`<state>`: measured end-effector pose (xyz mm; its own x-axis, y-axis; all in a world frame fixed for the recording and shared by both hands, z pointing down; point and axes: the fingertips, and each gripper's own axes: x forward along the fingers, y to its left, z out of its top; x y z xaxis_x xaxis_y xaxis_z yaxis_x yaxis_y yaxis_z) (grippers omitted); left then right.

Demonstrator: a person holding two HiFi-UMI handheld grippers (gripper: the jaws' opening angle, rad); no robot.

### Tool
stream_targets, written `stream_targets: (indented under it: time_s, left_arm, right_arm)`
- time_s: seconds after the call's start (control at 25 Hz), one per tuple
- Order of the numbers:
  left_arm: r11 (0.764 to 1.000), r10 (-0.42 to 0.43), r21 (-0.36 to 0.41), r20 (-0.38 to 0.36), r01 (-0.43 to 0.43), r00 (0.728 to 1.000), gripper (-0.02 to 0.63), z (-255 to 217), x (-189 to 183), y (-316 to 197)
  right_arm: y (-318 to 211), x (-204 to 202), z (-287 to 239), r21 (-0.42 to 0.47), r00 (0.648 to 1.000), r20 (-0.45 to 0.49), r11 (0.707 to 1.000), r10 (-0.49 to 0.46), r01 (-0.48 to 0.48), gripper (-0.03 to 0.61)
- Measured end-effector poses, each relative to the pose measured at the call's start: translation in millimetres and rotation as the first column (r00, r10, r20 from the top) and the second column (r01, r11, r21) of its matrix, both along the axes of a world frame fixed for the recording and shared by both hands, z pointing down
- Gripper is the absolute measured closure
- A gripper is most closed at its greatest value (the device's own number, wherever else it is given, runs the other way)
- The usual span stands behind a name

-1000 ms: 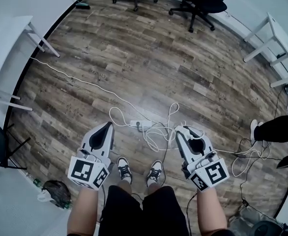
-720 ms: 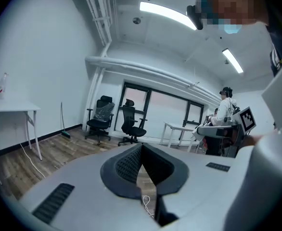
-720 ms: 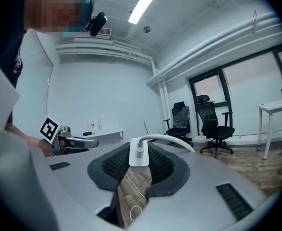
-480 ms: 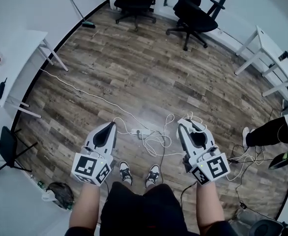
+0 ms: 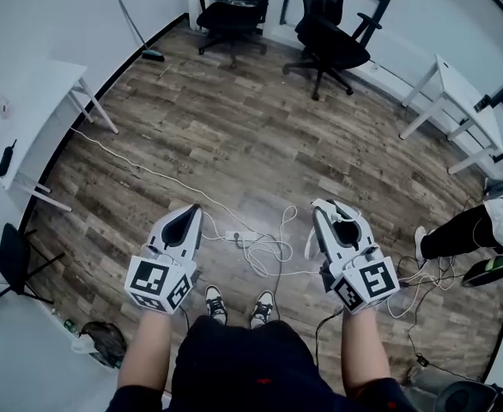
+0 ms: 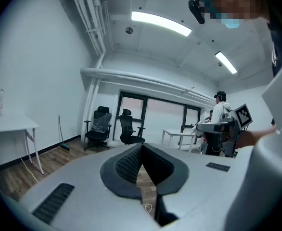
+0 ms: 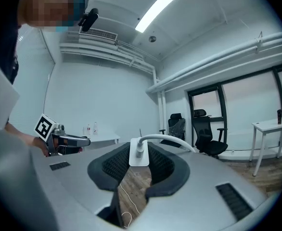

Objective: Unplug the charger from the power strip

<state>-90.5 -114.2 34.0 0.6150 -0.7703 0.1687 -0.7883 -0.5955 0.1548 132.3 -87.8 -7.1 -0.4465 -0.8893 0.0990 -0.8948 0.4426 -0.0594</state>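
1. Right gripper view: the right gripper was clamped on a white charger, with the cable arcing rightward.
2. The left gripper had its jaws together, with nothing between them.
3. The strip lay on the floor below, between both grippers and apart from the charger.

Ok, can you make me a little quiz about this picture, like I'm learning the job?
1. True or false: the right gripper holds a white charger.
2. Which one holds nothing? A the left gripper, B the right gripper, C neither.
3. Fill in: the power strip lies on the ____.
Key: 1 true; 2 A; 3 floor.
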Motion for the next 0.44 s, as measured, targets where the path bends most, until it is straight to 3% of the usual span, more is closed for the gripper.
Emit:
stream_targets:
  time_s: [0.44]
  left_arm:
    - [0.999,0.017,0.032,0.008,-0.018,1.0,0.594,-13,11,-5]
  right_arm:
    - [0,-2,-6,0.006,0.999,-0.019,1.0,-0.028,0.028,0.472]
